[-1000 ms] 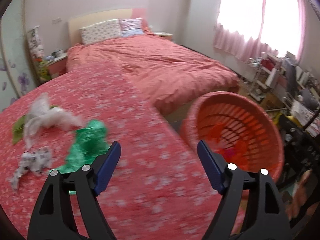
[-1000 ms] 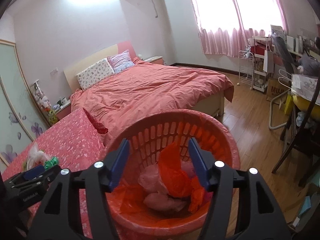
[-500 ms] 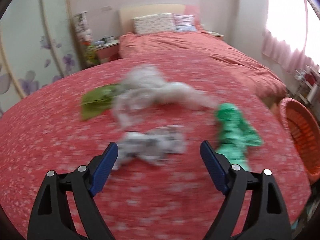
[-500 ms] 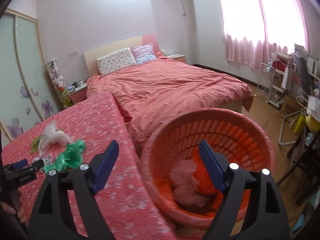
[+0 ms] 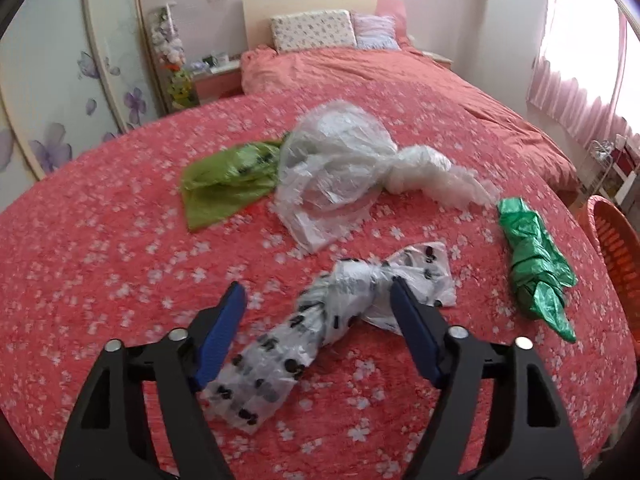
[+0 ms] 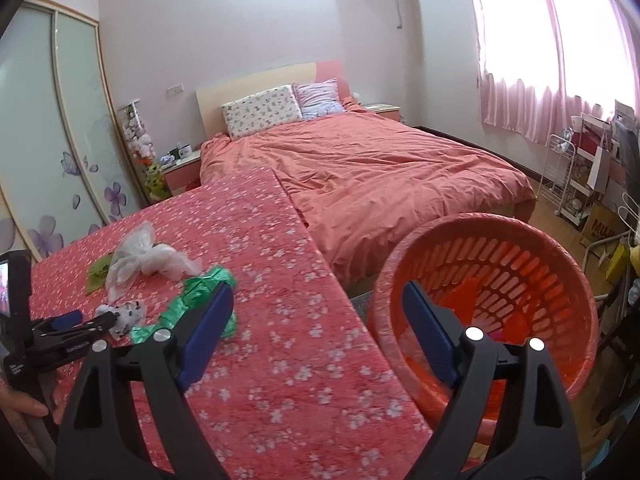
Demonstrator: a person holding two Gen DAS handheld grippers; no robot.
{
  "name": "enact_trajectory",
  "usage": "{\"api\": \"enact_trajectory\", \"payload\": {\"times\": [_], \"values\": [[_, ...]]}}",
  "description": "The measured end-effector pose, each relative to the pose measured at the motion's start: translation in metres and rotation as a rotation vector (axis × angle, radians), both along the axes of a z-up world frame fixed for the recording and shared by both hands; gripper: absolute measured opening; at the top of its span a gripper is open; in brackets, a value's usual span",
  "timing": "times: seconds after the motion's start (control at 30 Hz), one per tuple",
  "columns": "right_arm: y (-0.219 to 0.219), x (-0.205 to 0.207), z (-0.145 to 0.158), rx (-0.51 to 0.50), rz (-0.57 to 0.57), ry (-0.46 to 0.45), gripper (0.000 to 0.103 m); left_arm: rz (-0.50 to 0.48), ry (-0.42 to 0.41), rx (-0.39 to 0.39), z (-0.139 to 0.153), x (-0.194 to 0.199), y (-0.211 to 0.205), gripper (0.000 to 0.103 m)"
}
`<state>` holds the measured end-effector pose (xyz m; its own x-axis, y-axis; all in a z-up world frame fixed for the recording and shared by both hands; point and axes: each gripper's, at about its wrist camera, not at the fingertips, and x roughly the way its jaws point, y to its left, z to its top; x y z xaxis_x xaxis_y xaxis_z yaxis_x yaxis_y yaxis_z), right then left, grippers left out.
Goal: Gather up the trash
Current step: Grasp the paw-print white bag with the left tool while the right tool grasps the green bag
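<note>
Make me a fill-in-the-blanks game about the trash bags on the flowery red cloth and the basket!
1. The spotted bag lies between the fingers of the ____ gripper.
2. The basket is colored ____.
3. The light green bag lies partly under the ____ bag.
4. The right gripper holds ____.

Answers: left; orange; clear; nothing

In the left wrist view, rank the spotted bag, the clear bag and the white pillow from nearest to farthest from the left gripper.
Left gripper, jaws closing:
1. Spotted bag: lying between the jaws on the tablecloth, not yet pinched.
2. Clear bag: farther up the table, centre, beside the light green bag.
3. White pillow: at the head of the bed, far back.
</note>
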<state>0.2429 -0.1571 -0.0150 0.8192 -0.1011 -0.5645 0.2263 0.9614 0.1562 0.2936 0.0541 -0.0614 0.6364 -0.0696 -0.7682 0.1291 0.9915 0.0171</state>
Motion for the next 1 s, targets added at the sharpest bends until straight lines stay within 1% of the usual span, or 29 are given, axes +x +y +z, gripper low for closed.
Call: {"api": "enact_trajectory", "payload": {"times": [0.03, 0.1, 0.13, 0.17, 0.23, 0.27, 0.3, 0.4, 0.57, 0.73, 0.8, 0.87, 0.93, 1.0], "values": [[0.002, 0.001, 0.000, -0.002, 0.004, 0.002, 0.085, -0.004, 0.008, -0.008, -0.002, 0.001, 0.000, 0.066], [0.007, 0.003, -0.002, -0.004, 0.013, 0.008, 0.085, -0.010, 0.017, -0.013, -0.004, 0.001, -0.001, 0.057], [0.010, 0.004, -0.002, -0.005, 0.019, 0.011, 0.085, -0.018, 0.013, -0.025, -0.002, 0.001, -0.001, 0.052], [0.012, 0.005, -0.003, -0.005, 0.025, 0.015, 0.085, -0.021, 0.014, -0.030, -0.001, 0.001, -0.002, 0.042], [0.015, 0.006, -0.004, -0.006, 0.035, 0.021, 0.085, -0.019, 0.008, -0.031, 0.000, 0.000, -0.003, 0.035], [0.019, 0.008, -0.005, -0.006, 0.043, 0.024, 0.085, -0.019, 0.007, -0.035, 0.000, 0.000, -0.003, 0.029], [0.022, 0.008, -0.005, -0.008, 0.050, 0.026, 0.085, -0.017, 0.006, -0.037, 0.000, 0.001, -0.002, 0.026], [0.030, 0.013, -0.007, -0.015, 0.070, 0.032, 0.085, -0.007, -0.007, -0.043, 0.001, -0.004, 0.005, 0.023], [0.047, 0.025, -0.011, -0.011, 0.106, 0.049, 0.085, 0.029, -0.038, -0.051, 0.009, -0.014, 0.032, 0.023], [0.068, 0.046, -0.017, 0.021, 0.140, 0.077, 0.084, 0.096, -0.060, -0.069, 0.017, -0.022, 0.068, 0.023], [0.079, 0.057, -0.022, 0.023, 0.145, 0.103, 0.083, 0.119, -0.065, -0.076, 0.020, -0.024, 0.079, 0.023], [0.090, 0.069, -0.027, 0.024, 0.156, 0.128, 0.076, 0.142, -0.070, -0.078, 0.021, -0.026, 0.089, 0.023], [0.101, 0.079, -0.032, 0.012, 0.166, 0.160, 0.065, 0.160, -0.073, -0.078, 0.022, -0.028, 0.098, 0.023], [0.110, 0.087, -0.037, -0.005, 0.168, 0.186, 0.061, 0.178, -0.074, -0.081, 0.023, -0.028, 0.106, 0.023]]}}
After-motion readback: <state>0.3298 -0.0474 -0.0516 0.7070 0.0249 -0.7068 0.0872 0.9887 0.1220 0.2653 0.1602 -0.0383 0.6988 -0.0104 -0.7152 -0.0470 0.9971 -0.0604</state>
